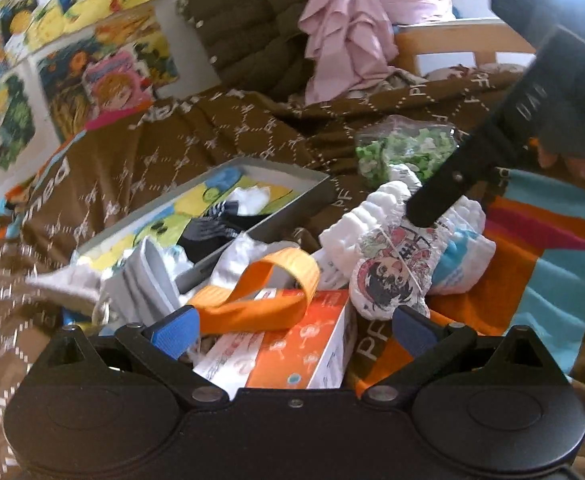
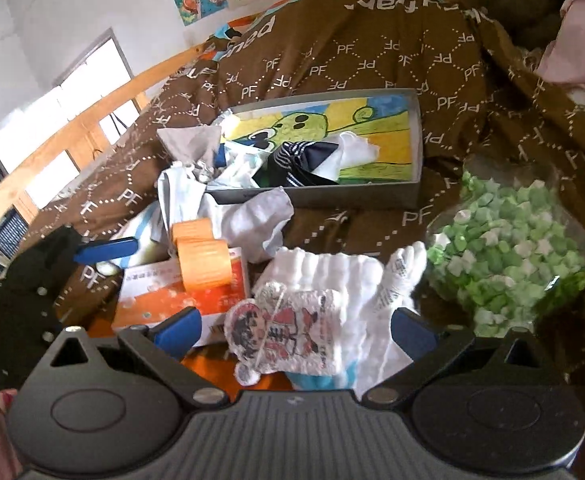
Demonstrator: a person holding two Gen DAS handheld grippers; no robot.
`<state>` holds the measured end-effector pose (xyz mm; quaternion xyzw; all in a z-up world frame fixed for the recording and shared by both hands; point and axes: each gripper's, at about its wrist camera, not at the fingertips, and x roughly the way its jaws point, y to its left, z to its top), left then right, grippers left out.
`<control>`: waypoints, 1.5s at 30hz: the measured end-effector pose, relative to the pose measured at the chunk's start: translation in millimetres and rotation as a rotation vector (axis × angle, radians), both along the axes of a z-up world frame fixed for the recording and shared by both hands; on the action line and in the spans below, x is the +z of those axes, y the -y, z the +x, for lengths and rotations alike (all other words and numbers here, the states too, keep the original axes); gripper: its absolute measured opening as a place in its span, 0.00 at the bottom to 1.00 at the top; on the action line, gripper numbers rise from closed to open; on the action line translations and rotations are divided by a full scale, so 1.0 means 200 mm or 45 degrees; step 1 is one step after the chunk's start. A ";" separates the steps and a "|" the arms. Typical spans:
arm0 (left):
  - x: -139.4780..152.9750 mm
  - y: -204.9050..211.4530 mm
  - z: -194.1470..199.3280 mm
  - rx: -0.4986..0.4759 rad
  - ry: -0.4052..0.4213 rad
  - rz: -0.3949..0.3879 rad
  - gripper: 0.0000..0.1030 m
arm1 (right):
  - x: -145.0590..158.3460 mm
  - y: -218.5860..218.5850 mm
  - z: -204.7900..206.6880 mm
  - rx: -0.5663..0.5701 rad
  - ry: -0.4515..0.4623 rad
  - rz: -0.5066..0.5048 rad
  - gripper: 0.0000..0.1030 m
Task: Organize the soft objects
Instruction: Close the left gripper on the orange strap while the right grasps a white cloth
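Note:
A bundle of white socks (image 2: 332, 276) with a cartoon tag (image 2: 280, 332) lies on the bed. My right gripper (image 2: 296, 332) is open, with its blue pads on either side of the bundle. In the left wrist view one black finger (image 1: 448, 188) of the right gripper touches the same socks (image 1: 388, 236). My left gripper (image 1: 292, 332) is open over an orange strap loop (image 1: 260, 292) and an orange-and-white carton (image 1: 304, 356). A grey shallow box (image 2: 372, 196) with a cartoon drawing inside holds striped and white socks (image 2: 304, 160). More socks (image 2: 260, 216) spill over its near edge.
A clear bag of green paper stars (image 2: 508, 252) lies right of the socks. A brown patterned cover (image 2: 352, 60) spreads over the bed, and a striped orange and blue blanket (image 1: 552, 248) lies at the right. Pink (image 1: 344, 40) and olive (image 1: 244, 32) garments pile up behind. A wooden rail (image 2: 92, 96) runs along the left.

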<state>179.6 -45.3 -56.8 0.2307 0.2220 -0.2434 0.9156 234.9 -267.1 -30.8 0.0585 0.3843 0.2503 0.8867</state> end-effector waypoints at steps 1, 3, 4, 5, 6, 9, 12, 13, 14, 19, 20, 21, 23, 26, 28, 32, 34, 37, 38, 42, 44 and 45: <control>0.00 0.01 0.01 -0.014 0.012 0.005 0.99 | 0.00 0.00 0.00 0.006 -0.003 0.005 1.00; -0.01 0.02 0.03 -0.043 0.018 0.006 0.99 | -0.01 0.00 0.01 0.007 -0.009 0.007 1.00; -0.02 0.03 0.04 -0.057 0.017 0.009 0.99 | -0.01 0.00 0.01 0.006 -0.014 0.010 1.00; -0.02 0.03 0.06 -0.072 0.020 0.015 0.99 | -0.02 0.00 0.02 0.001 -0.022 0.018 1.00; -0.02 0.03 0.08 -0.086 0.028 0.021 0.99 | -0.02 0.00 0.02 -0.003 -0.029 0.025 1.00; -0.02 0.03 0.13 -0.110 0.051 0.046 0.99 | -0.03 0.01 0.04 -0.012 -0.051 0.048 1.00; -0.03 0.01 0.19 -0.101 0.037 0.029 0.97 | -0.05 0.00 0.04 -0.013 -0.063 0.056 0.99; -0.02 0.00 0.21 -0.102 0.020 0.013 0.95 | -0.05 0.00 0.05 -0.014 -0.067 0.057 0.99; -0.02 0.00 0.22 -0.107 0.006 -0.006 0.94 | -0.06 -0.01 0.05 -0.013 -0.071 0.058 0.99; -0.03 -0.02 0.25 -0.131 -0.029 -0.058 0.87 | -0.07 -0.02 0.06 -0.006 -0.086 0.062 0.99; -0.03 -0.02 0.26 -0.129 -0.037 -0.068 0.87 | -0.08 -0.03 0.06 -0.006 -0.090 0.063 0.99; -0.04 -0.02 0.25 -0.127 -0.043 -0.074 0.87 | -0.08 -0.03 0.07 -0.005 -0.095 0.068 0.99; -0.05 -0.01 0.26 -0.135 -0.059 -0.074 0.83 | -0.09 -0.03 0.07 0.000 -0.107 0.090 0.99; -0.06 -0.01 0.26 -0.141 -0.084 -0.077 0.76 | -0.08 -0.02 0.07 -0.001 -0.118 0.121 0.99; -0.05 -0.02 0.27 -0.140 -0.099 -0.102 0.71 | -0.08 -0.01 0.07 0.000 -0.120 0.139 0.99; -0.05 -0.03 0.27 -0.118 -0.115 -0.121 0.55 | -0.06 -0.01 0.06 0.016 -0.113 0.167 0.99; -0.05 -0.03 0.28 -0.106 -0.129 -0.126 0.47 | -0.05 -0.01 0.05 0.034 -0.116 0.194 0.98; -0.04 -0.05 0.29 -0.106 -0.169 -0.169 0.40 | -0.05 -0.01 0.05 0.042 -0.119 0.208 0.97; -0.04 -0.05 0.29 -0.107 -0.181 -0.179 0.39 | -0.05 -0.01 0.05 0.031 -0.111 0.194 0.97; -0.04 -0.05 0.30 -0.102 -0.197 -0.187 0.37 | -0.08 0.02 0.08 -0.016 -0.138 0.234 0.97; -0.04 -0.05 0.30 -0.099 -0.208 -0.196 0.34 | -0.10 0.03 0.08 -0.014 -0.156 0.252 0.96; -0.04 -0.05 0.30 -0.098 -0.214 -0.201 0.34 | -0.10 0.02 0.08 -0.006 -0.159 0.256 0.95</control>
